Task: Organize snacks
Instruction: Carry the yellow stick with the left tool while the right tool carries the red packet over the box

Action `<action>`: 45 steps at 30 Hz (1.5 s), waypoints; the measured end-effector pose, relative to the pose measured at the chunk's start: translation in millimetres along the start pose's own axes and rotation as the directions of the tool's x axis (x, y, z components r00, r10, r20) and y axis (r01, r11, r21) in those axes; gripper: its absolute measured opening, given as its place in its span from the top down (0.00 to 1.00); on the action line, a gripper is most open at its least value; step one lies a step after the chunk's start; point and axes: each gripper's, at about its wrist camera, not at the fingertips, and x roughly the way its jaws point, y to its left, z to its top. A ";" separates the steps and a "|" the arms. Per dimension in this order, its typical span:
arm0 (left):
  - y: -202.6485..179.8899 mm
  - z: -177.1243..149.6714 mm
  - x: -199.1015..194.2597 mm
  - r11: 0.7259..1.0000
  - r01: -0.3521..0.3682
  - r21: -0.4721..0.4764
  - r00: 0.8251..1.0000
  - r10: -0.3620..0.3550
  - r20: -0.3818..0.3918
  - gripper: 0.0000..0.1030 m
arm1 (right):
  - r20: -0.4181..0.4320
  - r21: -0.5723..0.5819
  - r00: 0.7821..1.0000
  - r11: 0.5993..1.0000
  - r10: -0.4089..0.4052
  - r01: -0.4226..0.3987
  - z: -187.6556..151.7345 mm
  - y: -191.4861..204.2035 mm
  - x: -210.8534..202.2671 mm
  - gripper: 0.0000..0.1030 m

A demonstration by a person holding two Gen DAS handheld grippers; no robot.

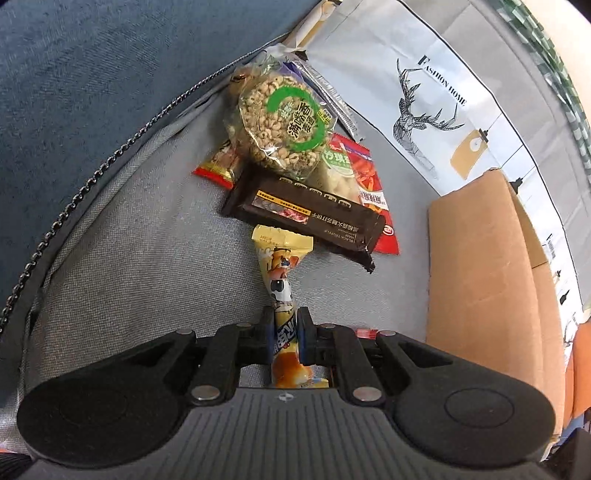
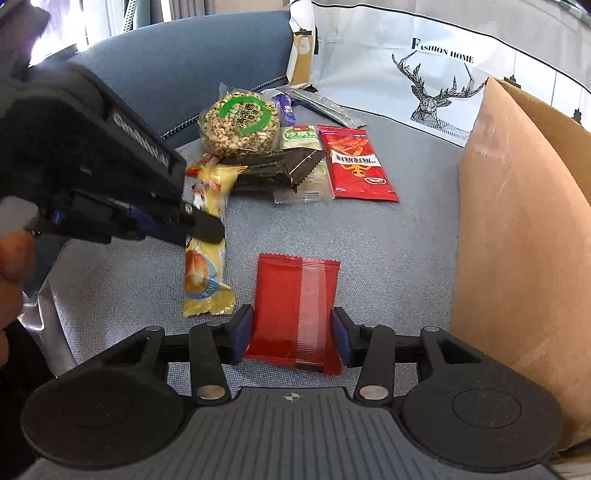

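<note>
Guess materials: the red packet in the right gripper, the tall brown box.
Red packet: glossy plastic film, likely; light glints along its flat back seam, ends crimped. Brown box: matte corrugated cardboard by its look; dull kraft face with scuffs and a thick raw edge.

We see a grey-blue sofa seat ahead — its darker backrest rises beyond. Daylight enters through a window far left.
</note>
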 end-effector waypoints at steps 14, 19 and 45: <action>-28.3 -8.2 12.0 0.981 -0.090 0.172 0.996 0.087 0.026 0.87 | 0.002 -0.001 1.000 1.000 -0.002 0.002 3.0 0.7 3.3 0.53; -31.6 -11.0 2.6 0.984 -0.057 0.170 0.996 0.044 0.080 0.90 | 0.039 -0.019 0.999 1.000 -0.023 0.024 3.8 1.5 -4.1 0.54; -61.3 -14.3 -63.3 0.960 0.206 0.189 0.926 -0.253 0.279 0.90 | 0.459 0.096 0.876 0.988 -0.150 0.120 20.3 -63.7 -153.3 0.55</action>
